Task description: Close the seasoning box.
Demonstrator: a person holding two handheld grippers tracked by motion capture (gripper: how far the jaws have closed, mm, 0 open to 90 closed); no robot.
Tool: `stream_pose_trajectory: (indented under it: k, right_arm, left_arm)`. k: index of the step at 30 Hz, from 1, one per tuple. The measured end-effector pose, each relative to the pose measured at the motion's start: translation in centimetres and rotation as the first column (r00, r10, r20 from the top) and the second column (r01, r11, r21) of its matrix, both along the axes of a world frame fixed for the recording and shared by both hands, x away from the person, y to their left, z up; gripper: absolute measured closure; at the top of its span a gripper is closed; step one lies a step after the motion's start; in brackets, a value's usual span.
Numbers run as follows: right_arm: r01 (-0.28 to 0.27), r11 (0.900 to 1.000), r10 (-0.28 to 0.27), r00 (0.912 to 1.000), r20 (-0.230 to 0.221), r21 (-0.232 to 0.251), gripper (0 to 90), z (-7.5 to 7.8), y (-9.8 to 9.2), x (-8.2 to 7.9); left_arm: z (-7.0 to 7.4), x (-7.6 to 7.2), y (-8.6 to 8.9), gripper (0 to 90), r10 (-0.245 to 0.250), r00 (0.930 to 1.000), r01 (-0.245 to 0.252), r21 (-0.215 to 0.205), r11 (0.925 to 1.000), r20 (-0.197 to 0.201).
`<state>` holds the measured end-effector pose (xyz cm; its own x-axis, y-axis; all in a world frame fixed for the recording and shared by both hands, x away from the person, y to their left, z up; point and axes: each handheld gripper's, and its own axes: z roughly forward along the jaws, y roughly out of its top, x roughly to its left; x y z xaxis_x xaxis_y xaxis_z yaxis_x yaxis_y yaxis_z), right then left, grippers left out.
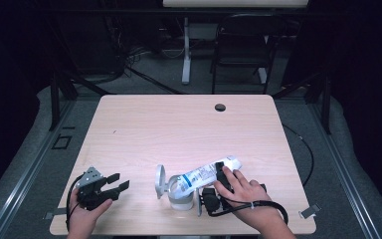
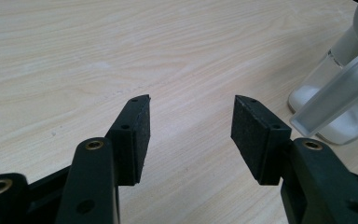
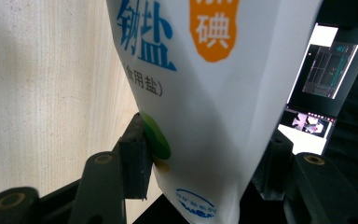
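Note:
A white salt bag (image 1: 205, 173) with blue and orange print lies tilted, its lower end over a clear jar (image 1: 180, 197) whose round lid (image 1: 159, 180) is flipped up. My right gripper (image 1: 222, 173) is shut on the bag's upper end. In the right gripper view both pads press the bag (image 3: 214, 70) between the jaws of the right gripper (image 3: 205, 128). My left gripper (image 1: 118, 182) rests at the table's front left, open, holding nothing. In the left gripper view the left gripper (image 2: 191, 105) stands wide over bare wood, with the jar (image 2: 340, 102) at the right edge.
The light wooden table (image 1: 179, 124) has a round cable hole (image 1: 220, 107) near its far edge. Behind it stand a dark chair (image 1: 241, 45) and a white desk leg (image 1: 185, 50). A lit monitor (image 3: 326, 70) shows past the bag.

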<state>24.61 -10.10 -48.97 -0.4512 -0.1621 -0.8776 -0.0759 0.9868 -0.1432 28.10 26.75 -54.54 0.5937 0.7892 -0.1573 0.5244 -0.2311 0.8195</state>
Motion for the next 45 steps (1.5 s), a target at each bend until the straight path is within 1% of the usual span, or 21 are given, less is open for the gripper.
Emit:
stream_pose_trajectory:
  k: [19,20,25,27,28,45]
  right_arm:
    - [-0.007,1.000,0.008,0.9999,0.007,-0.013,48.2,0.02,0.10,-0.03]
    - [-0.004,1.000,0.005,0.9999,0.011,-0.024,48.3,0.10,0.15,-0.07]
    - [-0.007,1.000,0.007,0.9999,0.013,-0.028,48.3,0.14,0.16,-0.08]
    - [-0.008,0.999,0.009,0.9999,0.014,-0.031,48.3,0.15,0.18,-0.08]
    - [-0.013,1.000,0.013,0.9998,0.013,-0.023,48.4,0.08,0.14,-0.04]
    - [-0.017,0.999,0.017,0.9998,0.009,-0.028,48.8,0.14,0.22,-0.04]
  left_arm:
    - [0.02,-0.01,0.04,47.9,0.001,1.0000,-0.001,-0.003,1.0000,0.001]
    - [0.02,-0.01,0.04,47.8,0.001,1.0000,-0.001,-0.003,1.0000,0.001]
    - [0.00,0.01,0.05,47.9,0.003,1.0000,-0.003,-0.005,1.0000,0.001]
    - [0.05,0.01,0.13,47.9,0.001,1.0000,-0.001,0.003,1.0000,-0.006]
    - [0.05,0.01,0.16,47.9,0.000,1.0000,0.000,0.004,1.0000,-0.007]
    - [0.04,0.02,0.18,47.9,0.000,1.0000,0.000,0.004,1.0000,-0.008]
